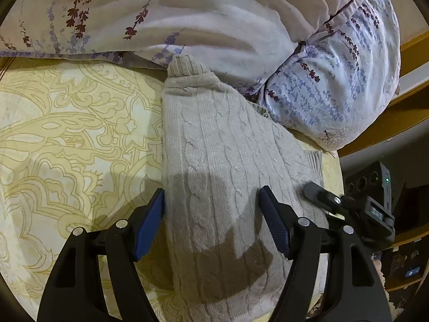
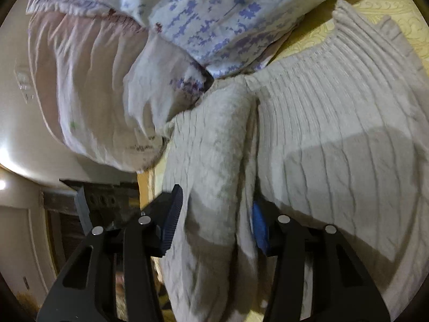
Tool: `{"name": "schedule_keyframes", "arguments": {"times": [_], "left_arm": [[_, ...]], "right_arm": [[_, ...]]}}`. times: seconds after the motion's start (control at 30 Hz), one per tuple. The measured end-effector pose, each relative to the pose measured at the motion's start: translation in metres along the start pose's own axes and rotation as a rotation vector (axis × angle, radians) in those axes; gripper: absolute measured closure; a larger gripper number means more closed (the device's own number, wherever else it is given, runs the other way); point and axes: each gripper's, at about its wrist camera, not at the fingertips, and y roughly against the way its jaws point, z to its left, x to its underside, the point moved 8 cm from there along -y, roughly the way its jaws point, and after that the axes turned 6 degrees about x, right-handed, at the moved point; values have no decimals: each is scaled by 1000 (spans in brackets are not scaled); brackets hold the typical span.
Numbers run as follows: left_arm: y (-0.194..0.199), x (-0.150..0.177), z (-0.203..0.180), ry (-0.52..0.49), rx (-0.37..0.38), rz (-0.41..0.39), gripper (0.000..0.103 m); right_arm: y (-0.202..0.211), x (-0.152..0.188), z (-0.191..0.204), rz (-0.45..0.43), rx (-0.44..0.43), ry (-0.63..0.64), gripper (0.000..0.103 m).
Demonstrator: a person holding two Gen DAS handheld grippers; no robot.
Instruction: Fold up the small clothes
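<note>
Straddled by the wide-open left gripper [image 1: 211, 222], a cable-knit sweater [image 1: 214, 145] is spread on the patterned bedspread [image 1: 75, 134], its far end against a floral pillow [image 1: 335, 86]. A raised fold is bracketed, not yet pinched, by the open right gripper [image 2: 214, 222]. Soft, thick, limp knit is judged (grippy, stretch-prone); doubled edges are best taken.

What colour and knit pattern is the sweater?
Light beige sweater with a cable-knit pattern, clearest in the left wrist view.
</note>
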Motion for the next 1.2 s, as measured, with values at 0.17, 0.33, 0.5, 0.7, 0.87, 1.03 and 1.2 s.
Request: {"name": "schedule_keyframes", "arguments": {"times": [0.17,0.33,0.5,0.7,0.87,1.03,1.2], "left_arm": [[6,-3,1,5,0,-16,25],[25,-6,4,11,37,-53,21],[25,-3,-4,-13,69,-36,21],[14,11,-19,-69,86,22,21],[5,21,-33,-111,91,59,21],[-2,33,-45,-140,90,91,21],[-7,40,-52,-160,102,103,21]], "right_arm": [[8,-4,13,-83,55,80,87],[40,-6,22,-162,99,149,88],[72,-5,8,-213,206,180,88],[107,-10,-23,-268,360,187,88],[116,-9,-28,-294,464,263,88],[110,-7,-41,-317,535,269,88],[124,-12,-20,-400,513,333,88]]}}
